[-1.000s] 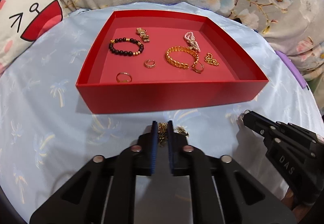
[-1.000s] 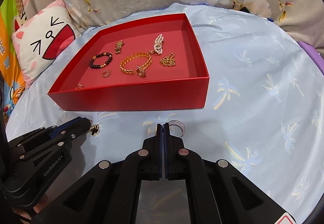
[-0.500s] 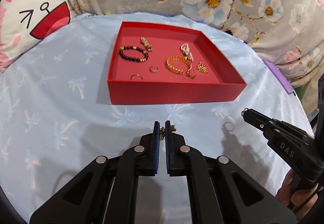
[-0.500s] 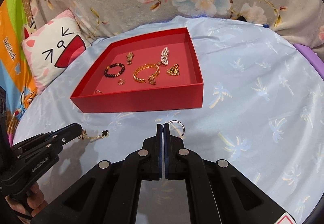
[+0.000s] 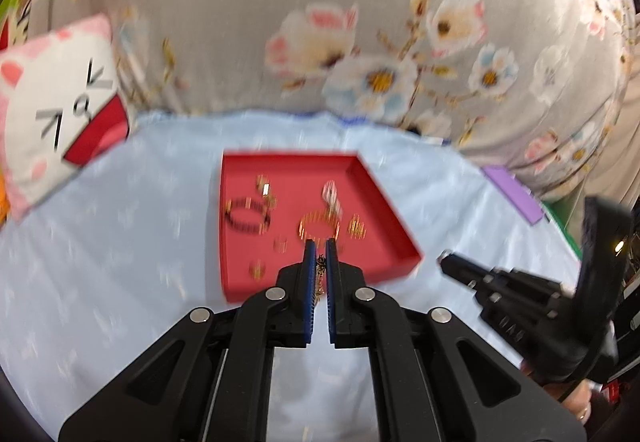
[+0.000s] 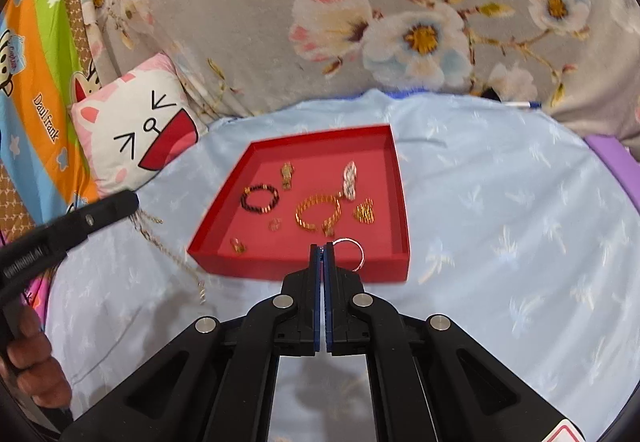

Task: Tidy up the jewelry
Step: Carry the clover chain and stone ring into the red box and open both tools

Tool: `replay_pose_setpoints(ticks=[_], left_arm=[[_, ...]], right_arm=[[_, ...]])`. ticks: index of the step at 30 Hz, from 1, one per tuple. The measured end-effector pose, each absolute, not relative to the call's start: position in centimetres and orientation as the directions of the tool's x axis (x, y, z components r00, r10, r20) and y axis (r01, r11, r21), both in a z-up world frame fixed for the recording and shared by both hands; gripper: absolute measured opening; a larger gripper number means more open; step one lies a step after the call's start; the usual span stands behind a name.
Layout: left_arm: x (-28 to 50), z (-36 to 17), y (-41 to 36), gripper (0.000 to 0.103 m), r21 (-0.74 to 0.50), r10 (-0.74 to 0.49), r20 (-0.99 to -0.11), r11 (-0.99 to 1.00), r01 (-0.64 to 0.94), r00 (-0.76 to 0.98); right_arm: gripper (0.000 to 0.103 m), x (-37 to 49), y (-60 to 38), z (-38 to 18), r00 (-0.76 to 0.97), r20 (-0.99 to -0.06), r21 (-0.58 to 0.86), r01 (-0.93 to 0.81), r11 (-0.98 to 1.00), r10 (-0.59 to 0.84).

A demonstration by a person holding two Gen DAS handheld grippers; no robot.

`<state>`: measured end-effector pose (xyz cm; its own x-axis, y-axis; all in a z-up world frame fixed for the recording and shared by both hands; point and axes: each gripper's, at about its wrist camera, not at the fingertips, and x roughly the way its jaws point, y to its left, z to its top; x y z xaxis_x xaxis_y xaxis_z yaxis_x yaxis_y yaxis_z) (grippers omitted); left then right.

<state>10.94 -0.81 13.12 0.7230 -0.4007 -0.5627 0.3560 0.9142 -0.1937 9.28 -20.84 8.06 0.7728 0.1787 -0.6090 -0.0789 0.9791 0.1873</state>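
A red tray (image 6: 304,266) (image 5: 236,282) on the pale blue cloth holds a black bead bracelet (image 6: 260,198), a gold chain bracelet (image 6: 318,212), a pearl piece (image 6: 349,178) and several small gold pieces. My left gripper (image 5: 319,254) is shut on a gold chain necklace (image 6: 172,254), which hangs from its tip to the cloth, left of the tray in the right wrist view. My right gripper (image 6: 321,252) is shut on a silver ring (image 6: 350,252), held above the tray's near wall.
A cat-face pillow (image 6: 140,130) lies at the back left. A floral curtain (image 6: 400,22) hangs behind. A purple strip (image 5: 514,198) lies at the right edge of the cloth. The other gripper's body (image 5: 520,306) is at the right in the left wrist view.
Both grippers have risen well above the cloth with their pieces. The necklace now hangs stretched from the left gripper, and the ring is off the cloth.
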Motion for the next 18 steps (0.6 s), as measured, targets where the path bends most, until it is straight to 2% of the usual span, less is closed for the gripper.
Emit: replay_pose_setpoints(ticks=[6,12,18], left_arm=[[15.3,17.0,-1.5,0.004,-0.169,-0.391,-0.498,0.919,0.356,0.774],[22.1,16.7,-2.5,0.004,-0.186,-0.381,-0.524,0.924,0.334,0.762],[27.2,13.5,-4.1,0.004,-0.162,-0.347,-0.571,0.936,0.312,0.744]], right_arm=[[0.001,14.0,-20.7,10.4,0.781,-0.595,0.177,-0.104,0.979,0.190],[0.001,20.7,-21.0,9.8,0.758,-0.623,0.198,-0.088,0.976,0.194],[0.001,26.2,-21.6,6.8,0.719,-0.673,0.201,-0.051,0.978,0.175]])
